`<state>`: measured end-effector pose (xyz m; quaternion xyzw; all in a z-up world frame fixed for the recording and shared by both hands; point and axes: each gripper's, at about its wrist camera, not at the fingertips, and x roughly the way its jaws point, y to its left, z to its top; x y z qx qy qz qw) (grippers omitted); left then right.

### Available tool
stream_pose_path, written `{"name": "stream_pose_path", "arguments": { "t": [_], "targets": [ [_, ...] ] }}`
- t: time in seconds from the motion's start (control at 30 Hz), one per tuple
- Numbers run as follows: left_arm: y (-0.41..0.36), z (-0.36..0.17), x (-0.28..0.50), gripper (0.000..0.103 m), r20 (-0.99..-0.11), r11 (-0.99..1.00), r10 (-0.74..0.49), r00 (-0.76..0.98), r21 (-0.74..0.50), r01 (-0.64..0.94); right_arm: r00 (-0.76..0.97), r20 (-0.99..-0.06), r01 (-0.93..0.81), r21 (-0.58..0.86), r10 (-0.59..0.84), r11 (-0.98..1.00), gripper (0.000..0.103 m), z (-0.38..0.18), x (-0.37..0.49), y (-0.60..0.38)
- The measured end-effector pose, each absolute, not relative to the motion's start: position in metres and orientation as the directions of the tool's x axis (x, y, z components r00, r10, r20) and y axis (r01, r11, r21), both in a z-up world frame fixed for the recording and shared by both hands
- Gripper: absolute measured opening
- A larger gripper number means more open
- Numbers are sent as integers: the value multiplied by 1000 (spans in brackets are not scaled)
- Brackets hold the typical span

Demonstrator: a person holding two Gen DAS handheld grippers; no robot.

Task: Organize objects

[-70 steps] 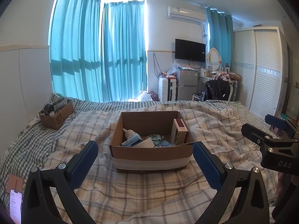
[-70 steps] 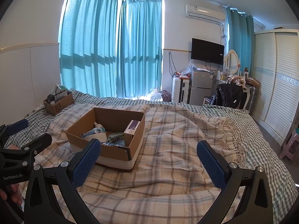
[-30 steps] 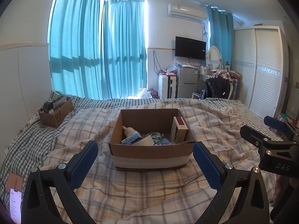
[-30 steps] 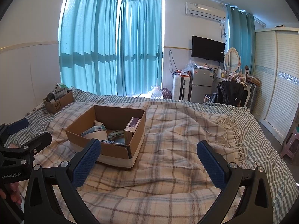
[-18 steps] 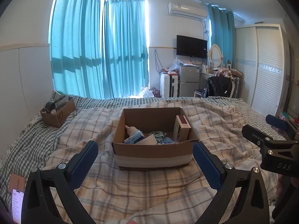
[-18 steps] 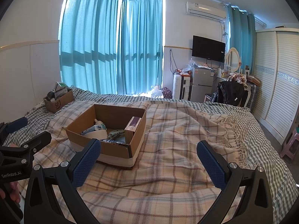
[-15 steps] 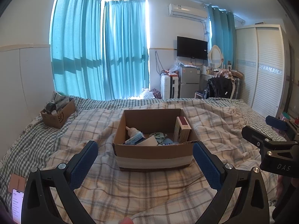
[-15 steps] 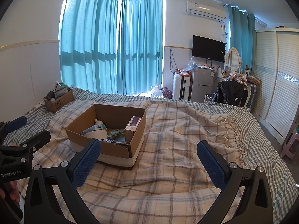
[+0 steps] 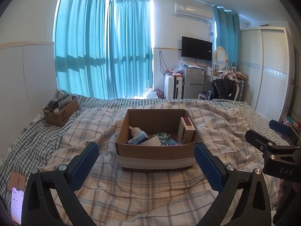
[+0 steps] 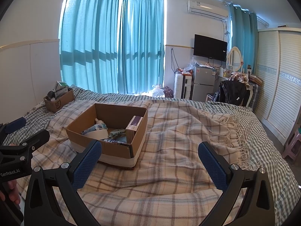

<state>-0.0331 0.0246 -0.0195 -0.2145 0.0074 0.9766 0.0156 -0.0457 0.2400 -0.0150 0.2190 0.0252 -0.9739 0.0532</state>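
Note:
An open cardboard box (image 9: 156, 151) stands on the plaid blanket in the middle of the bed; it also shows in the right wrist view (image 10: 105, 143). Inside lie a white bottle (image 9: 136, 130), a small upright carton (image 9: 185, 131) and other small items. My left gripper (image 9: 146, 166) is open and empty, just short of the box's near wall. My right gripper (image 10: 150, 164) is open and empty over the blanket, to the right of the box. Each gripper shows at the edge of the other's view.
A smaller cardboard box (image 9: 60, 111) full of items sits at the bed's far left by the wall. A phone (image 9: 17, 205) lies at the near left. A wardrobe (image 10: 278, 94), fridge (image 10: 203, 82) and chair stand beyond the bed. A stool (image 10: 293, 146) is at the right.
Both views have shifted slightly; the box sits a little further right in the left wrist view. Both grippers have stayed open and empty.

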Motion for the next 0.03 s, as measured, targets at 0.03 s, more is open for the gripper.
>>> {"name": "stream_pose_path", "arguments": {
  "t": [0.03],
  "targets": [
    [25,-19,-34,103,-421,-999,32,-906,6,-38,-898,-430,115,-25,-93,-993,103,-15,-46,240]
  ]
}}
